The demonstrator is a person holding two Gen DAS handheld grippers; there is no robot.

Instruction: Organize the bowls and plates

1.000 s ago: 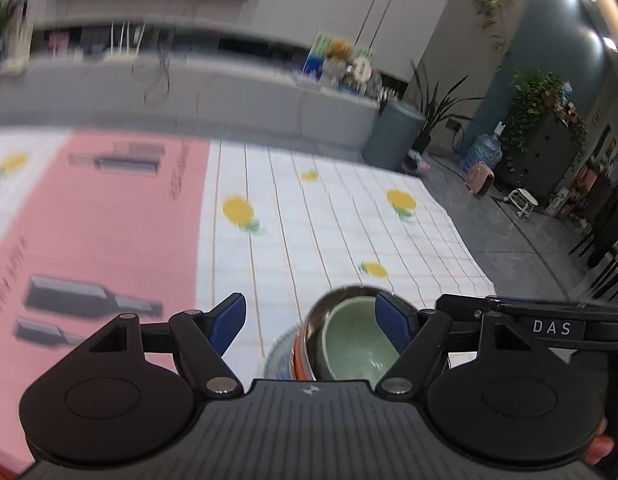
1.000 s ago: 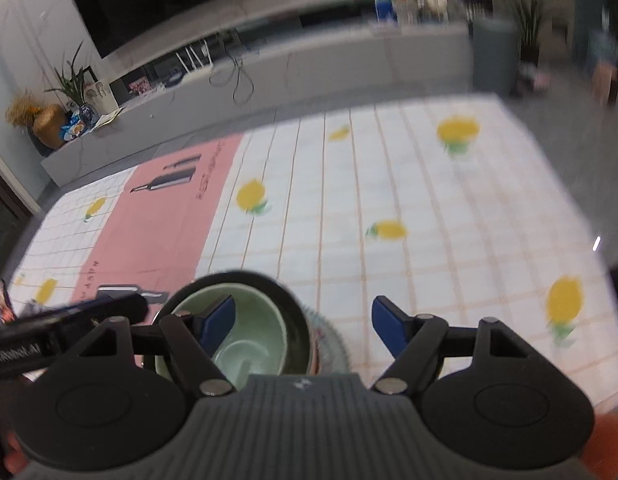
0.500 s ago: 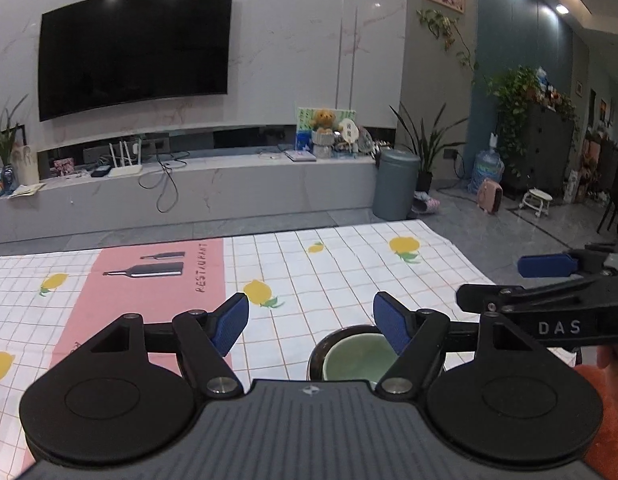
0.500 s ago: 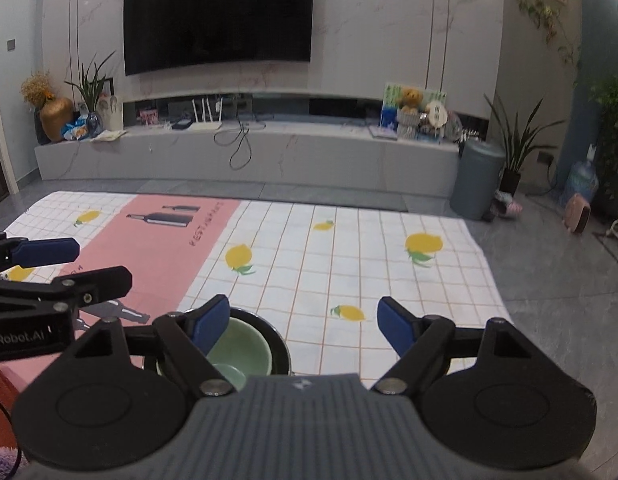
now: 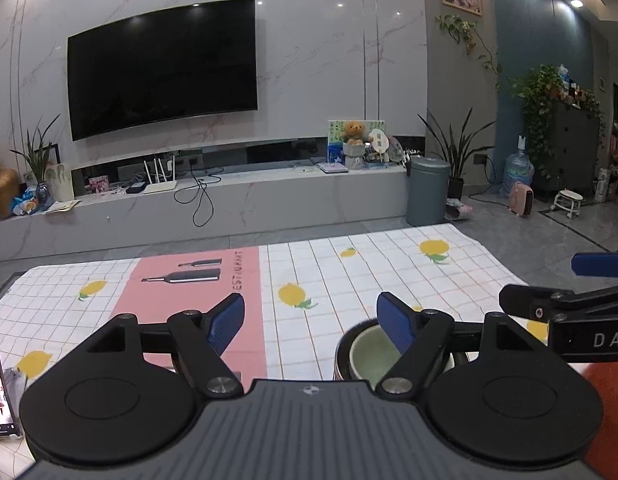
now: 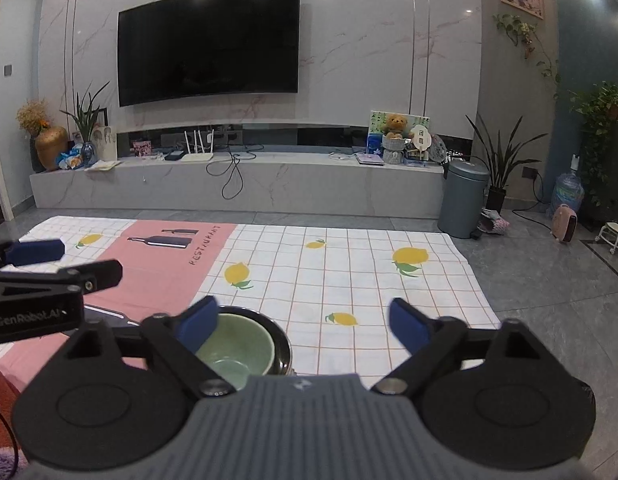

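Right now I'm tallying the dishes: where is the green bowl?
The green bowl sits nested in a dark bowl on the lemon-print cloth, low in both wrist views, between the two open grippers.

Both wrist views look level across the tablecloth toward the television, side by side.

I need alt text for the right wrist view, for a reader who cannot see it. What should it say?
The open right claw points over a green bowl nested in a dark bowl on a lemon-print cloth. The left claw shows at the left edge. Behind are a TV and a bin.
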